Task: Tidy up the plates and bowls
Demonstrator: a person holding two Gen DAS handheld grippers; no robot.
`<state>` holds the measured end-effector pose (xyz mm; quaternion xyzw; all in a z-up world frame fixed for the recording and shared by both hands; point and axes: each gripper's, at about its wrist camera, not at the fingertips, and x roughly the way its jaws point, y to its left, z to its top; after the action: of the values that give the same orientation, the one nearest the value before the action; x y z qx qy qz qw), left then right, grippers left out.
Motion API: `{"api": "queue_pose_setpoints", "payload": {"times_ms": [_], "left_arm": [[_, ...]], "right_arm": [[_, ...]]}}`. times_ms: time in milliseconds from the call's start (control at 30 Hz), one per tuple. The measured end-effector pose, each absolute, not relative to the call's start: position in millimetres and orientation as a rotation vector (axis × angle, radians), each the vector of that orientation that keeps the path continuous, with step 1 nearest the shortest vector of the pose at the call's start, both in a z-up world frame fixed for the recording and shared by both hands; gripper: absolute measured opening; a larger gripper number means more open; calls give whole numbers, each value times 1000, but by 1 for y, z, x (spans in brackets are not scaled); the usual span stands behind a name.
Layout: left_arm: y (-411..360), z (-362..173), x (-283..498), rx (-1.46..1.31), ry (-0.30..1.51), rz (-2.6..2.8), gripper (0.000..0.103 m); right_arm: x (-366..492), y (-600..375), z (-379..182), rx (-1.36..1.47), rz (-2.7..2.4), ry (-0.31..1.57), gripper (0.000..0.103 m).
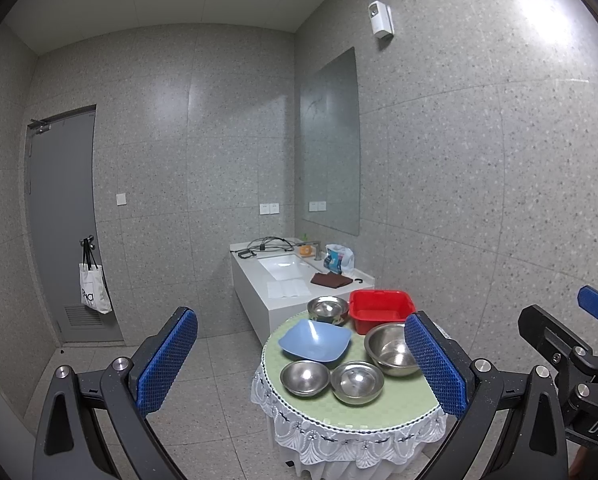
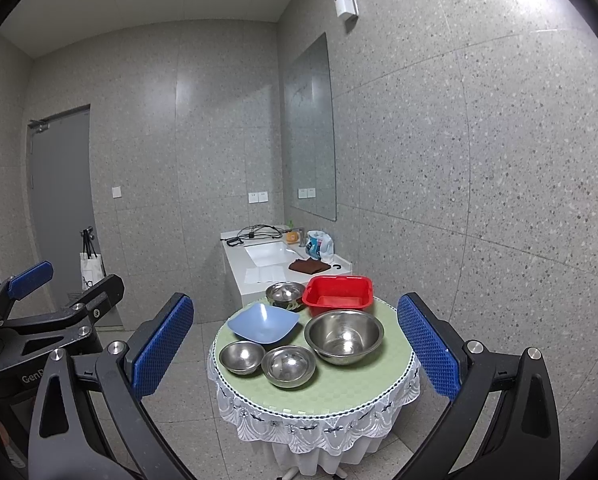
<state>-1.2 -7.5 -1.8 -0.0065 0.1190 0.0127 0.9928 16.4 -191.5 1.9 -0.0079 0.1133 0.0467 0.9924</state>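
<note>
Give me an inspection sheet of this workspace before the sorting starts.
Surface: round table with green cloth and lace skirt.
Job's things: blue square plate; large steel bowl; two small steel bowls at the front; another steel bowl at the back; red tub.
Clutter: nothing seen on the table.
Grippers: left gripper and right gripper both open, empty, short of the table.
Cables: black cable on the sink counter.
Surroundings: mirror, door, hanging tote bag.
</note>
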Motion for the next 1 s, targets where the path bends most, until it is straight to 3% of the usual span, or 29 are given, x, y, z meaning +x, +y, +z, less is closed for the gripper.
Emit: {"api": "queue_pose_setpoints", "payload": {"times_ms": [1000], "left_arm": [[-12, -3, 7, -11, 235, 26, 102]], "right_arm": [[27, -199, 4, -14, 104, 227, 103]]}}
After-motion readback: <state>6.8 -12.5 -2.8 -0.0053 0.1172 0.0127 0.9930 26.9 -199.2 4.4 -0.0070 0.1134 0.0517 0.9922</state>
